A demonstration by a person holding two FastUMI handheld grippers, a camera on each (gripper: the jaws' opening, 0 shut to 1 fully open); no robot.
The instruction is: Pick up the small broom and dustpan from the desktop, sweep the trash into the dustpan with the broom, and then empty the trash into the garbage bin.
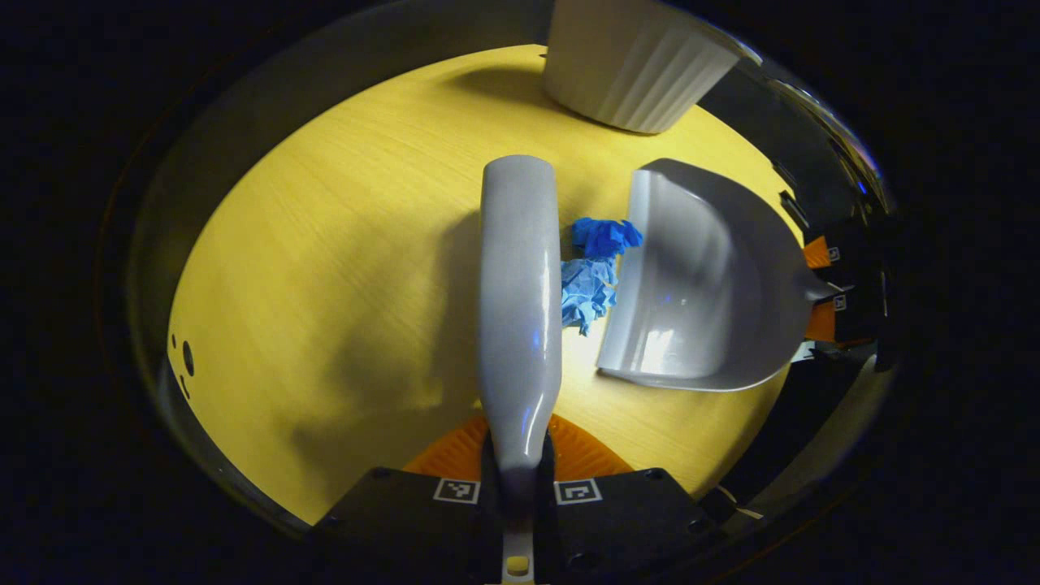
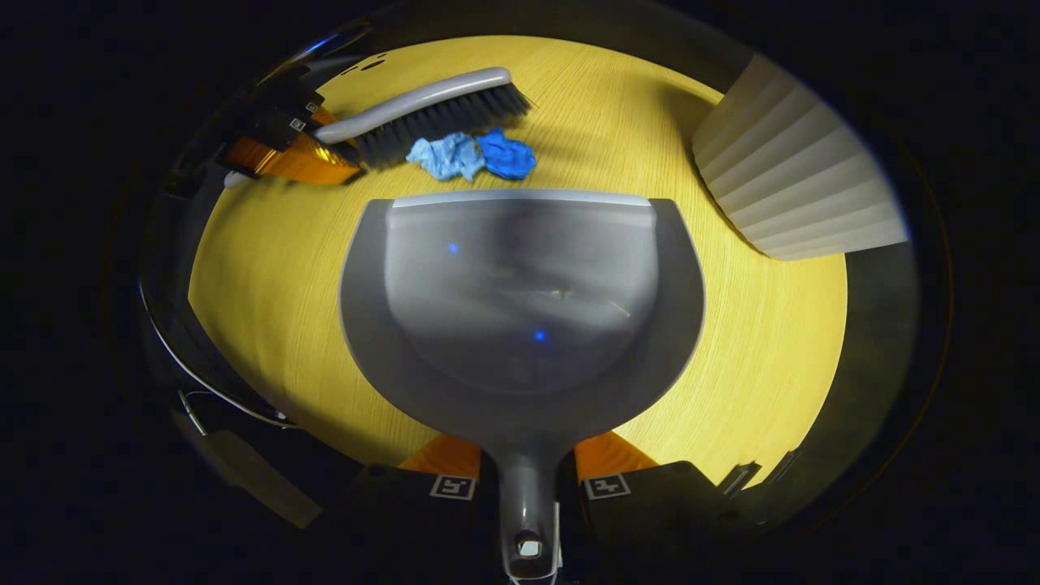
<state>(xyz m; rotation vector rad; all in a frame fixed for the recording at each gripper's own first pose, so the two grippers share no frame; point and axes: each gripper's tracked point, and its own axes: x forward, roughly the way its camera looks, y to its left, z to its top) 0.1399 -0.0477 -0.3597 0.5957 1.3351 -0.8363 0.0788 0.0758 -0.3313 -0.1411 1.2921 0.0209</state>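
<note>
The left gripper (image 1: 517, 479) has its jaws closed on the broom (image 1: 520, 301) handle; the right gripper (image 2: 528, 479) has its jaws closed on the dustpan (image 2: 520, 325) handle. Both tools sit low over the desk (image 1: 325, 284). Two crumpled blue scraps of trash (image 1: 593, 268) lie on the desk between the broom's bristles and the dustpan's front lip, just beside both. A white ribbed bin (image 1: 634, 65) stands near the desk's edge, beside the dustpan.

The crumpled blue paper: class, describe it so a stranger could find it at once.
Start at the yellow wooden desktop, with the white ribbed bin at one edge. Between the grey dustpan's front lip and the broom's dark bristles lie two crumpled paper wads, touching. They are the only blue things; everything nearby is grey, white or yellow.
</note>
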